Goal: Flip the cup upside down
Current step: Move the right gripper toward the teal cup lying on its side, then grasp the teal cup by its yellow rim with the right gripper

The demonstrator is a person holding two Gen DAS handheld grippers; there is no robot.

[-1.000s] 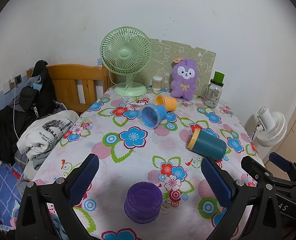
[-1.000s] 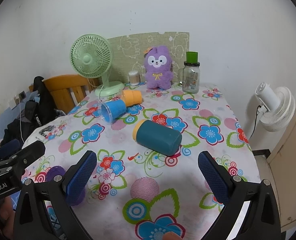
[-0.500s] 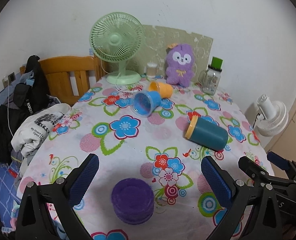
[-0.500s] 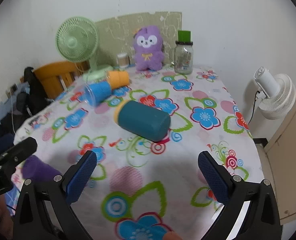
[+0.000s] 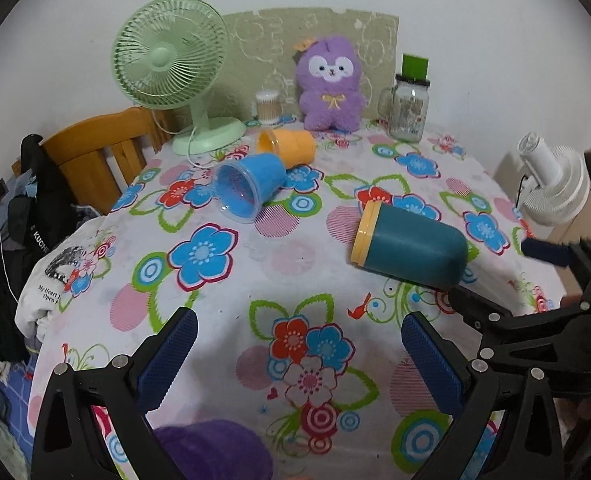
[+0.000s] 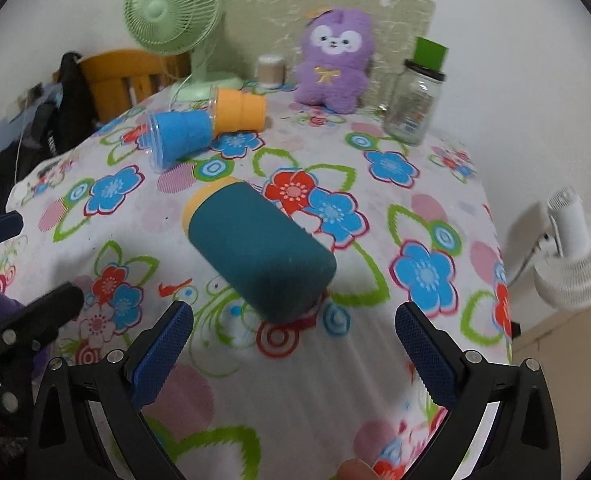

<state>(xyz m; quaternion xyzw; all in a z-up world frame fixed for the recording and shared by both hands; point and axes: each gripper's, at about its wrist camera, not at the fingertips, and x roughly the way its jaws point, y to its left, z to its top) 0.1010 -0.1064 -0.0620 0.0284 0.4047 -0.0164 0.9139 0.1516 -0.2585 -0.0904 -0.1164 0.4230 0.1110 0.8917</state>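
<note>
**A flowered table and what lies on it**

A table covered with a white cloth printed with bright flowers [image 5: 295, 264] carries everything here. Near the middle a dark teal cup with a yellow rim [image 5: 409, 249] lies on its side. Further back a translucent blue plastic cup [image 5: 249, 189] and an orange plastic cup [image 5: 289, 148] also lie on their sides, touching each other. Along the back edge stand a pale green desk fan [image 5: 175, 60], a small jar of cotton swabs [image 5: 268, 107], a purple plush toy [image 5: 330, 86] and a glass jar mug with a green lid [image 5: 409, 106]. A purple round object [image 5: 211, 450] sits at the near edge.
</note>
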